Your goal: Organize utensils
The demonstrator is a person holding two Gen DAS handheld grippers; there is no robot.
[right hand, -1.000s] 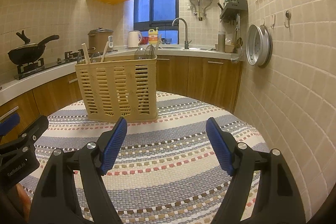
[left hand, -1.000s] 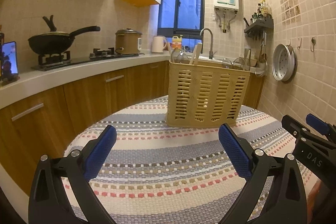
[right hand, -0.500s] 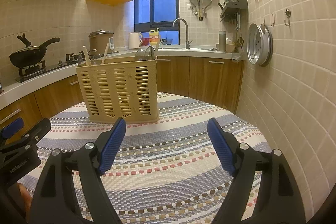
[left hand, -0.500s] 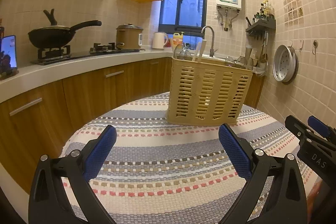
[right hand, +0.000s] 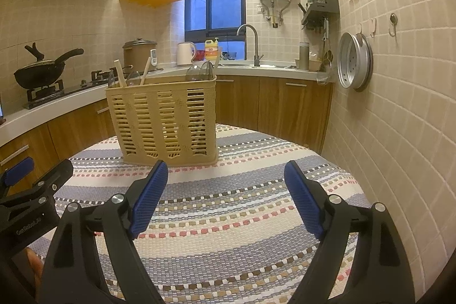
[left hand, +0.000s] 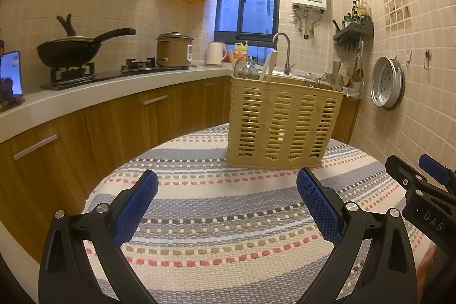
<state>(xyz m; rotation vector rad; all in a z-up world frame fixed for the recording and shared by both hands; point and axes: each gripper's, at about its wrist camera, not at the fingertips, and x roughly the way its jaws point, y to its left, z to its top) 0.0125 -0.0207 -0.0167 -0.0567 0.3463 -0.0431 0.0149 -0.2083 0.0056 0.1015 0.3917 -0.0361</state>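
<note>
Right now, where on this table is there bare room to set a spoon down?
The striped cloth lies bare between the basket and both grippers, and to the basket's right toward the tiled wall. The basket itself is crowded with utensils. The right gripper is opening, nothing between its jaws.

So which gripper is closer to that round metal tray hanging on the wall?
Right. The right gripper, jaws opening with nothing between them, has the tray close ahead to its right. The left gripper is farther over, on the right gripper's other side.
</note>
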